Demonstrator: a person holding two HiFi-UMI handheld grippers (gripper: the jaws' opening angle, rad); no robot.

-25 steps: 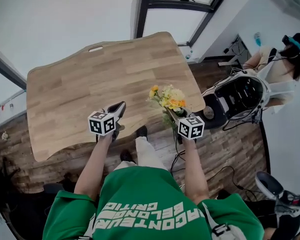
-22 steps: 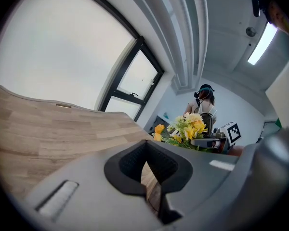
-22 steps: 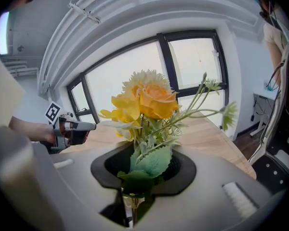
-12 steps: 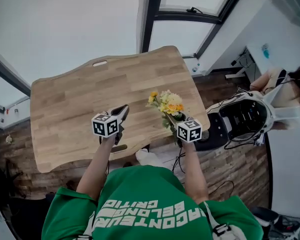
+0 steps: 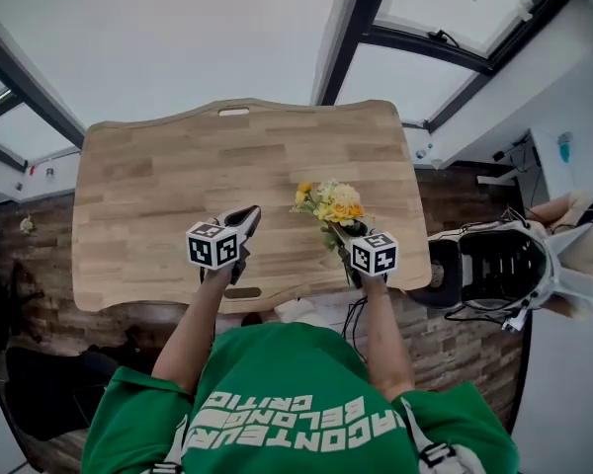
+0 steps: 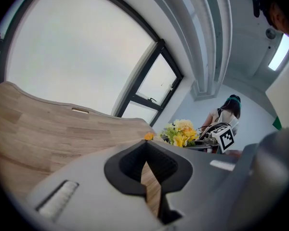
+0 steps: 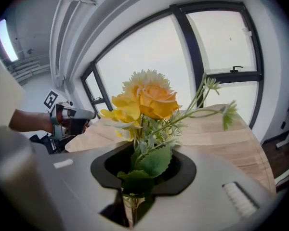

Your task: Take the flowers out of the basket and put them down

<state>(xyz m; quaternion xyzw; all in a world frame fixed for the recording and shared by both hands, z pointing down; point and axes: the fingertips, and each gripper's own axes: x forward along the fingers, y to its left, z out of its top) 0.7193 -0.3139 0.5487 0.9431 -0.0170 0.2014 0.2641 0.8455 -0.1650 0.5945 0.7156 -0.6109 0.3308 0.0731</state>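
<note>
A bunch of yellow and white flowers (image 5: 331,202) with green leaves hangs over the near right part of the wooden table (image 5: 178,176). My right gripper (image 5: 346,240) is shut on its stems, blooms pointing away from me. In the right gripper view the stems (image 7: 135,196) sit in the slit between the jaws and the flowers (image 7: 144,100) rise above them. My left gripper (image 5: 239,221) hovers over the table's near edge, left of the flowers, shut and holding nothing. The left gripper view shows its jaws close together, a thin slit of wood showing between them, and the flowers (image 6: 180,134) at the right.
A white-rimmed dark basket (image 5: 494,265) with cables stands on the floor right of the table, and another person (image 5: 578,245) is beside it. Large windows run behind the table. A slot handle (image 5: 233,112) is cut into the table's far edge.
The head view has swung left, so the table is now centred and the basket lies near the right edge. The flowers stay in the right gripper, slightly further in over the table. The left gripper has barely moved.
</note>
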